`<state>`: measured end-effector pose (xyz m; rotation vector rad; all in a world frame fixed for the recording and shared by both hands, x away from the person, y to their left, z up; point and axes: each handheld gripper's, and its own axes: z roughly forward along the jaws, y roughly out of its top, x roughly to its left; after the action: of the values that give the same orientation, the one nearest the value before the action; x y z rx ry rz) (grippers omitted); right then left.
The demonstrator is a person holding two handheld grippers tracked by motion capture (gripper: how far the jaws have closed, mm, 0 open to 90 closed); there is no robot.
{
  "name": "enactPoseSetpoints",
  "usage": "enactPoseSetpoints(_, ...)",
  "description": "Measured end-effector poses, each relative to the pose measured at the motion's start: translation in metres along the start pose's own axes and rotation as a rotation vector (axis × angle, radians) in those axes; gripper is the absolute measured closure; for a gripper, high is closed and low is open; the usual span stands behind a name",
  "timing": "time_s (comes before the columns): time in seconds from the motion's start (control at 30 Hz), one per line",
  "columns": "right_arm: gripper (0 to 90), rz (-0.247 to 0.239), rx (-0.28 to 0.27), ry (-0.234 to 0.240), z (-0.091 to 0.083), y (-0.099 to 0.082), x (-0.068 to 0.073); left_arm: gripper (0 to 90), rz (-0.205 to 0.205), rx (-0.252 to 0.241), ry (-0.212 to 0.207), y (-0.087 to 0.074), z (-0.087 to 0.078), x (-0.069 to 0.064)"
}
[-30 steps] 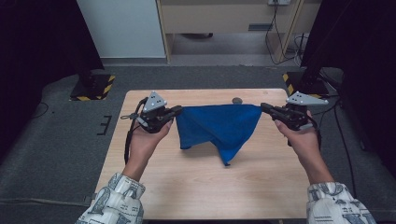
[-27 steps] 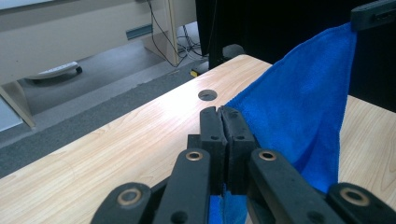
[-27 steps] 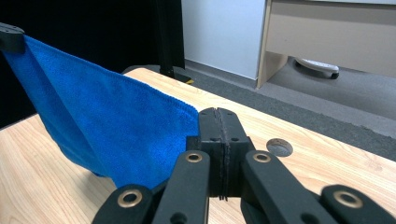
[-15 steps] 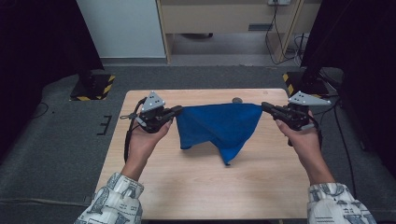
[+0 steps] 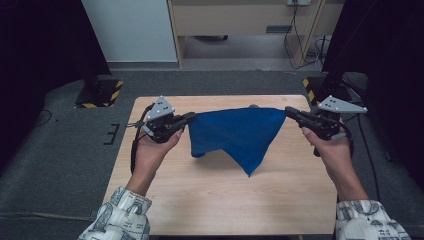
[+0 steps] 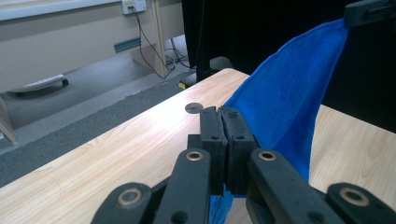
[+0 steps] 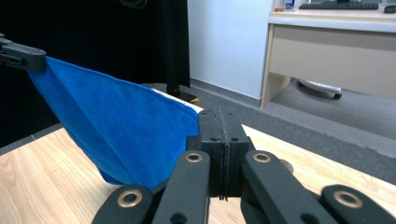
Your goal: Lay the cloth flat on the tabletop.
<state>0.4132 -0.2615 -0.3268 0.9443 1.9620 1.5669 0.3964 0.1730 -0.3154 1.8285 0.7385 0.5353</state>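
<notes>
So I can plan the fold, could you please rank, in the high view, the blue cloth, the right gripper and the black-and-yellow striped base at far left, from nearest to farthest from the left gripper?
1. Blue cloth: a corner is clamped in the left gripper.
2. Right gripper: across the table, clamping the cloth's opposite corner.
3. Black-and-yellow striped base: on the floor, beyond the table's far-left corner.

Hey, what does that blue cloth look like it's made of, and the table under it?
The blue cloth looks like microfibre or terry: a fuzzy, matte nap shows in the right gripper view, and it drapes in soft folds. The table looks like light wood or wood-look laminate: pale grain lines and a smooth, faintly glossy top. Which of the two, the look leaves open.
</notes>
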Motion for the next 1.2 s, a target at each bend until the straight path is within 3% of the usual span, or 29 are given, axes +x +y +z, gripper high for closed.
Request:
enactPoseSetpoints(0.33,90.0,-0.044,-0.049,0.033,-0.033,0.013,0.021,88.2,0.015,-0.029,-0.005,0.01,-0.04,-0.019)
enactPoseSetpoints(0.43,90.0,-0.053,-0.058,0.041,-0.042,0.018,0.027,88.1,-0.008,-0.039,-0.032,0.014,-0.046,-0.021)
enactPoseSetpoints(0.5,90.0,-0.059,-0.05,0.046,-0.044,0.02,0.029,88.0,-0.001,-0.023,-0.031,0.016,-0.044,-0.021)
enactPoseSetpoints(0.67,90.0,-0.067,0.026,0.023,-0.027,0.013,0.024,87.4,0.002,0.063,-0.006,0.002,-0.014,-0.005)
enactPoseSetpoints(0.77,90.0,-0.067,0.085,0.0,-0.008,0.001,0.015,86.8,-0.025,0.096,-0.015,-0.015,0.009,0.008)
enactPoseSetpoints(0.93,90.0,-0.034,0.148,-0.019,0.026,-0.02,-0.001,86.8,-0.076,0.162,0.008,-0.045,0.047,0.028)
enactPoseSetpoints(1.2,90.0,0.006,0.188,-0.041,0.061,-0.038,-0.024,86.0,-0.101,0.171,0.042,-0.06,0.071,0.044)
